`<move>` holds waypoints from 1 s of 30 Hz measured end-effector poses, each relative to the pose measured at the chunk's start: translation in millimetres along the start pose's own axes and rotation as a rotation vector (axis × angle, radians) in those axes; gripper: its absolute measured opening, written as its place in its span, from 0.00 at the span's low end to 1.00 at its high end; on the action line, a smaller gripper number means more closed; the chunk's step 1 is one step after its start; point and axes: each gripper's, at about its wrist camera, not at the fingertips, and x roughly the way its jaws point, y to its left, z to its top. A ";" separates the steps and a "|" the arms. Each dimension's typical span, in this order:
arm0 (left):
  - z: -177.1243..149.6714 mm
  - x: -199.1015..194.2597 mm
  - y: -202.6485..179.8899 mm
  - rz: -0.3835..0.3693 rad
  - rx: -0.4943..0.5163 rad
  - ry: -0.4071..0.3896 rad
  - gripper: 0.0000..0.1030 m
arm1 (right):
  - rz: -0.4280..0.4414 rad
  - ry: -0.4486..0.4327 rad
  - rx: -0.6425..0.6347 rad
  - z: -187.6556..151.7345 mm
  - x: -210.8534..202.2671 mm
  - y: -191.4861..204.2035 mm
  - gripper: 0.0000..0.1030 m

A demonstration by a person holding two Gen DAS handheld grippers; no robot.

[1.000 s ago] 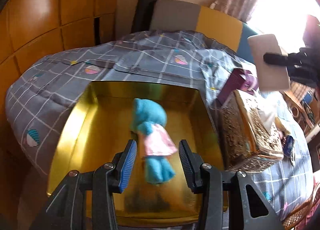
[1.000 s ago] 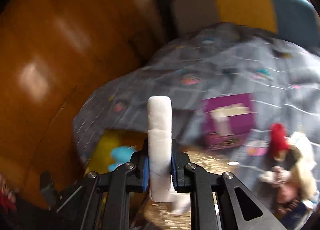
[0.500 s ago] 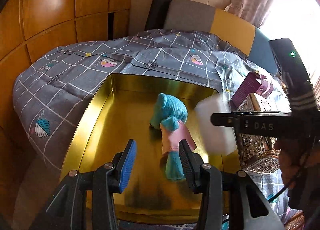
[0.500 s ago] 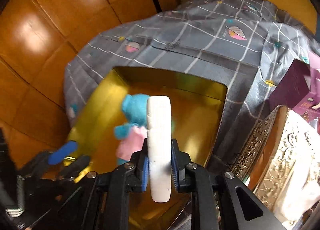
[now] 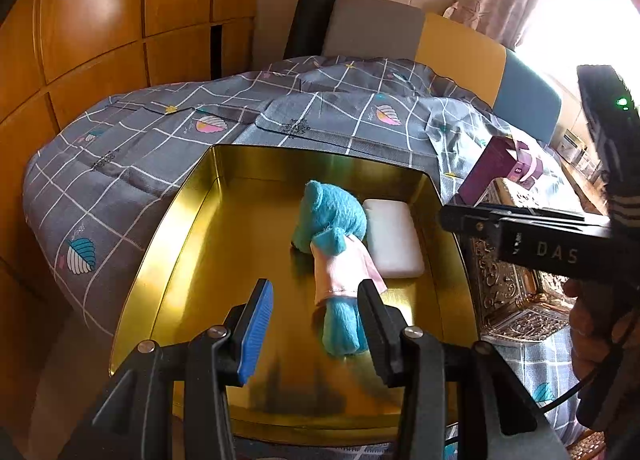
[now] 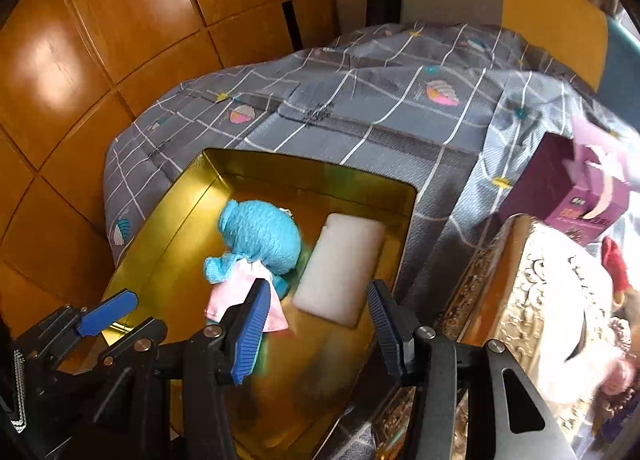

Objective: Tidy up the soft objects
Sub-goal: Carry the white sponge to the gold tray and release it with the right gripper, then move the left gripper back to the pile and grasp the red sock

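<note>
A gold tin tray (image 5: pixel 180 220) lies on the bed. In it a blue plush toy in a pink dress (image 5: pixel 332 220) lies flat, and a white soft pad (image 5: pixel 394 238) lies flat to its right, touching its head. My left gripper (image 5: pixel 316 292) hovers open over the toy's legs, pads apart from it. My right gripper (image 6: pixel 316 288) hangs over the tray, its jaws opening. The white pad (image 6: pixel 340 264) lies just beyond its fingertips, free of both pads, beside the toy (image 6: pixel 260 236). The left gripper's fingers (image 6: pixel 106 312) show at lower left.
An ornate gold box (image 5: pixel 512 300) stands right of the tray, with a purple box (image 5: pixel 500 172) behind it. A grey checked quilt (image 5: pixel 160 148) covers the bed. Wooden panels (image 6: pixel 80 40) close the left side. A doll with a red hat (image 6: pixel 612 264) lies at far right.
My right gripper came down over the tray with the white pad upright in it, then opened; the pad now lies flat beside the toy. The left gripper stayed put.
</note>
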 end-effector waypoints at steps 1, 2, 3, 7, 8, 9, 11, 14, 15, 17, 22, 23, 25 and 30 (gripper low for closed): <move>0.3 -0.7 -0.5 0.001 0.003 -0.003 0.43 | -0.012 -0.016 -0.003 -0.8 -4.5 0.4 0.50; 0.6 -0.9 -0.9 0.001 0.005 -0.004 0.43 | -0.025 -0.033 -0.005 -1.3 -8.5 0.8 0.51; 0.7 -1.2 -1.5 0.001 0.006 -0.004 0.43 | -0.035 -0.052 -0.009 -1.9 -13.4 1.5 0.53; 1.4 -2.5 -3.3 0.003 0.010 -0.006 0.43 | -0.072 -0.141 -0.021 -4.8 -38.3 1.3 0.56; 1.5 -2.8 -4.0 0.004 0.012 -0.006 0.43 | -0.077 -0.164 -0.022 -5.2 -45.3 0.1 0.57; 1.6 -3.2 -5.2 0.005 0.015 -0.007 0.43 | -0.082 -0.185 -0.026 -5.7 -51.8 -0.4 0.60; 1.3 -3.6 -7.8 0.004 0.022 -0.005 0.43 | -0.101 -0.224 -0.035 -6.6 -64.0 -2.2 0.62; 1.4 -4.2 -11.4 0.005 0.033 -0.004 0.43 | -0.125 -0.267 -0.036 -9.6 -80.3 -6.6 0.62; 1.3 -4.6 -12.9 0.005 0.036 -0.004 0.43 | -0.132 -0.278 -0.032 -10.7 -85.6 -8.3 0.62; 0.8 -5.6 -15.7 0.004 0.043 -0.005 0.43 | -0.147 -0.302 -0.024 -14.3 -96.7 -14.8 0.62; 0.6 -6.5 -22.7 0.009 0.056 0.002 0.43 | -0.194 -0.351 0.016 -24.0 -122.2 -40.6 0.65; 0.7 -6.6 -23.5 0.010 0.058 0.002 0.43 | -0.208 -0.358 0.026 -27.0 -127.0 -47.4 0.66; 0.6 -6.8 -26.0 0.012 0.065 0.004 0.43 | -0.243 -0.368 0.049 -32.9 -136.5 -63.3 0.66; 0.5 -6.0 -32.4 0.004 0.080 0.010 0.43 | -0.337 -0.370 0.128 -48.8 -155.1 -111.7 0.69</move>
